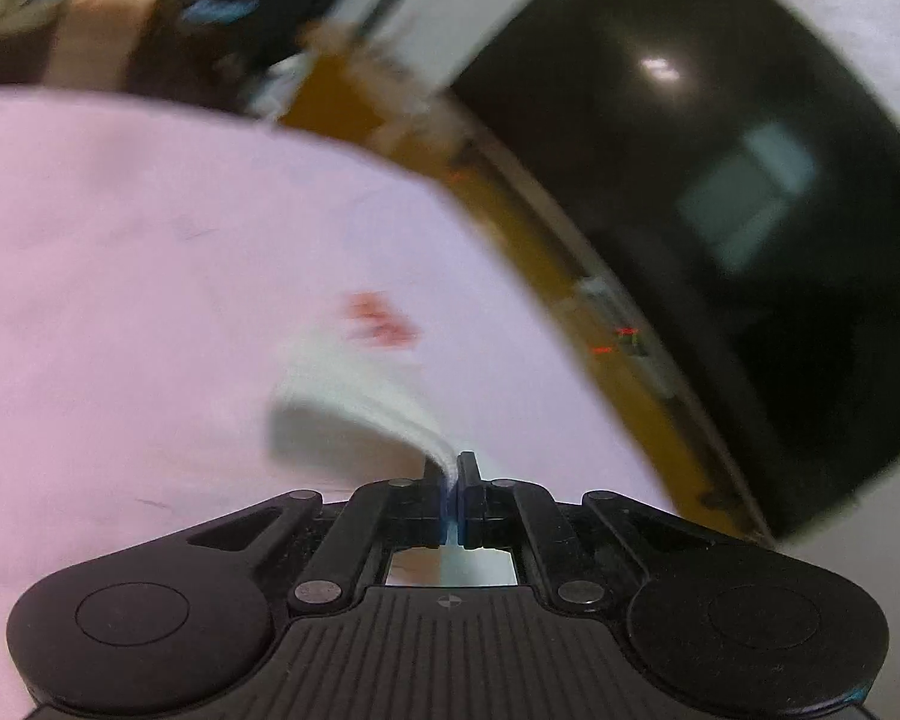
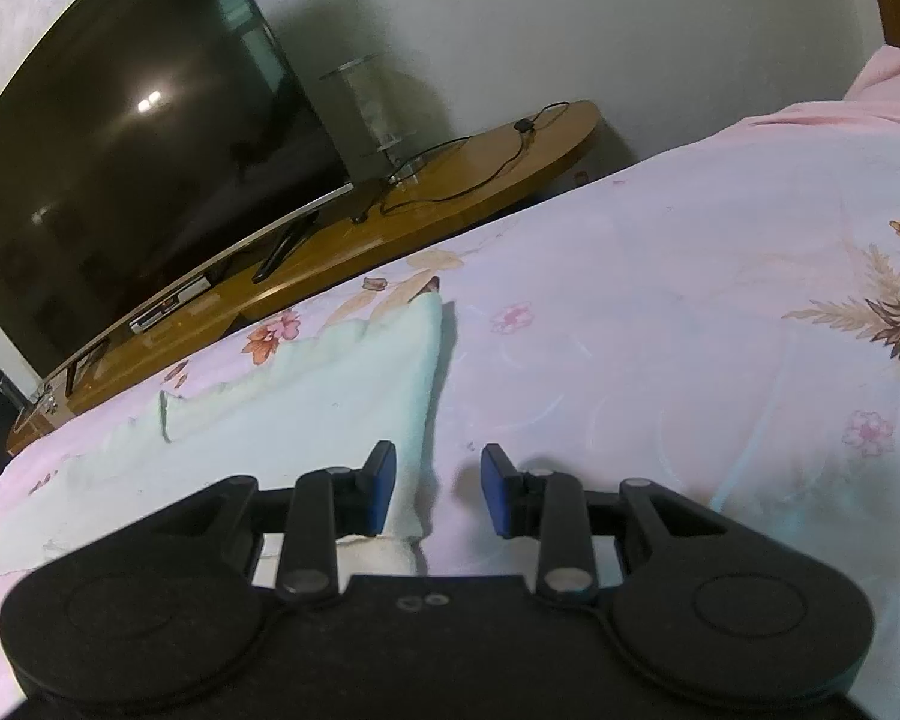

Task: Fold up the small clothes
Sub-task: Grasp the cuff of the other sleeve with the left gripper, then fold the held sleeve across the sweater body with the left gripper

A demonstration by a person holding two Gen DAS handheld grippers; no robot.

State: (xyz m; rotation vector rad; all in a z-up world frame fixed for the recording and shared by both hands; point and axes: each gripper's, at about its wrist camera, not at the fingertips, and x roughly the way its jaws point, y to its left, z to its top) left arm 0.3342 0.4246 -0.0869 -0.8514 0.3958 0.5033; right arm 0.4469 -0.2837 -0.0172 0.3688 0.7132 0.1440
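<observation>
Pinching one edge of the small white cloth, the left gripper is closed; the right gripper gapes, holding nothing. Folding has only begun.

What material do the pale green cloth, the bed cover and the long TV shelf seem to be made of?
Pale green cloth: soft knit or terry fabric, matte; it creases and its edge looks thick. Bed cover: thin woven cotton-like fabric, printed with flowers, slightly wrinkled. TV shelf: probably varnished wood or veneer; brown and glossy.
</observation>
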